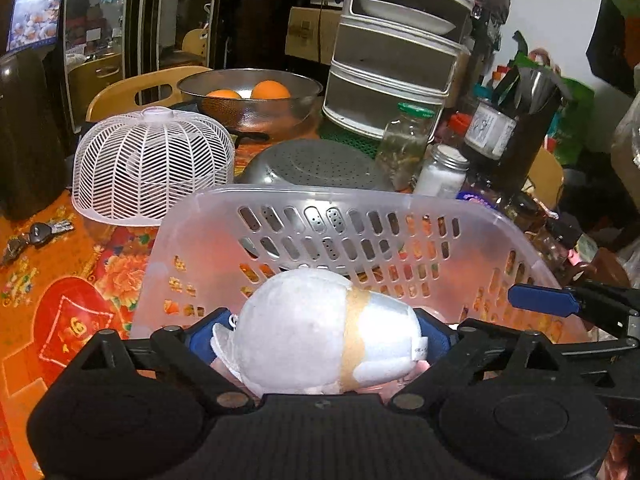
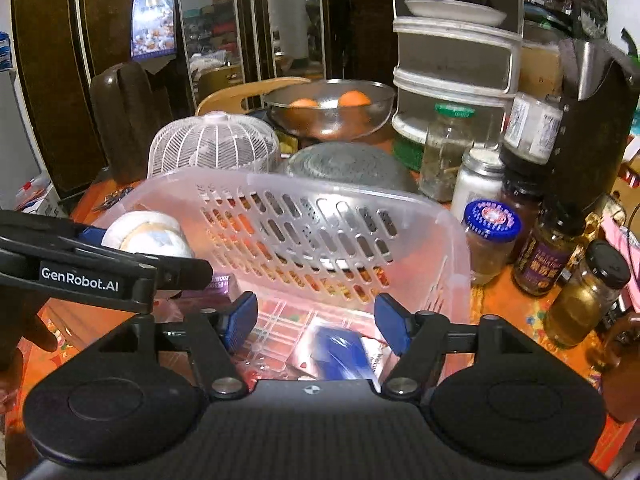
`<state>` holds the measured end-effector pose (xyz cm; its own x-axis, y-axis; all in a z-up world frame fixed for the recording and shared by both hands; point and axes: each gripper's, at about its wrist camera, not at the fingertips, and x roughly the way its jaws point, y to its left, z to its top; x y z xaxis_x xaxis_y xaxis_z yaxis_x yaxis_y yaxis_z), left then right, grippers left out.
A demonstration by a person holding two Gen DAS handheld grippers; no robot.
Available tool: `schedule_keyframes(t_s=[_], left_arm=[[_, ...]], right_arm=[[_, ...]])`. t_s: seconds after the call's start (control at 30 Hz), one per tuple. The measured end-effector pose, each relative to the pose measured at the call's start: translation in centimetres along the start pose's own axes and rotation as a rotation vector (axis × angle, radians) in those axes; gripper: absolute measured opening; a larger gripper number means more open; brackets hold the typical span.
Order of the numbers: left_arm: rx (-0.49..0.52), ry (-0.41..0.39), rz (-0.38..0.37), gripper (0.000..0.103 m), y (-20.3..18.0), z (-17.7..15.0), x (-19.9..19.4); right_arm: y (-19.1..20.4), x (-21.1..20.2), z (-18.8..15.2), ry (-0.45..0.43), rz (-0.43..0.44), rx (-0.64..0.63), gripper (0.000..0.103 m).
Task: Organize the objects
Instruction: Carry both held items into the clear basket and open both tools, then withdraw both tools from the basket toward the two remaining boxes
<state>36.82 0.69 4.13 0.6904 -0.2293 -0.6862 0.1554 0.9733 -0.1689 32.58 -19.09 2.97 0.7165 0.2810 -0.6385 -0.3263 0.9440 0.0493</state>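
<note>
A clear plastic basket [image 1: 360, 216] with slotted walls stands on the orange flowered tablecloth; it also shows in the right wrist view [image 2: 320, 200]. My left gripper [image 1: 320, 340] is shut on a white plush toy [image 1: 312, 340] with a tan band, held over the basket's near left rim; the toy also shows in the right wrist view [image 2: 148, 234]. My right gripper [image 2: 316, 320] is open and empty above the basket's near side. A blue object [image 2: 344, 354] and flat packets lie blurred on the basket floor below it. The right gripper's blue fingertip [image 1: 540, 300] shows in the left wrist view.
A white mesh food cover [image 1: 152, 168], an upturned metal colander [image 1: 316, 164] and a steel bowl with two oranges [image 1: 252, 96] stand behind the basket. Several jars [image 2: 488, 240] crowd its right side. Keys [image 1: 36, 236] lie at the left. A tiered rack [image 1: 396, 52] stands behind.
</note>
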Motion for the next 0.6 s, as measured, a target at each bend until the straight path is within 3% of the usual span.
schedule_keyframes(t_s=[0.07,0.13,0.2,0.27,0.4,0.53,0.6], left_arm=[[0.0,-0.023,0.001,0.095,0.0,-0.2,-0.6],[0.015,-0.062,0.004,0.097,-0.3,-0.6,-1.7],[0.033,-0.107,0.011,0.103,-0.8,-1.1,-3.0],[0.063,-0.147,0.029,0.103,-1.4,-1.2,-3.9],[0.082,-0.123,0.056,0.103,-1.8,-0.8,-3.6],[0.08,-0.255,0.064,0.103,-1.4,-2.6,-7.4],[0.077,-0.326,0.034,0.103,-0.9,-5.0,-10.3]], right_arm=[[-0.1,-0.4,0.0,-0.016,0.009,0.004,0.068],[-0.2,-1.5,-0.1,-0.053,0.016,0.014,0.075],[-0.2,-2.9,-0.5,-0.108,0.02,0.03,0.089],[0.0,-4.4,-1.0,-0.158,0.03,0.037,0.092],[0.5,-5.9,-1.5,-0.194,0.031,0.036,0.094],[0.1,-7.8,-2.7,-0.233,0.054,0.065,0.095],[-0.1,-9.4,-4.1,-0.277,0.06,0.077,0.102]])
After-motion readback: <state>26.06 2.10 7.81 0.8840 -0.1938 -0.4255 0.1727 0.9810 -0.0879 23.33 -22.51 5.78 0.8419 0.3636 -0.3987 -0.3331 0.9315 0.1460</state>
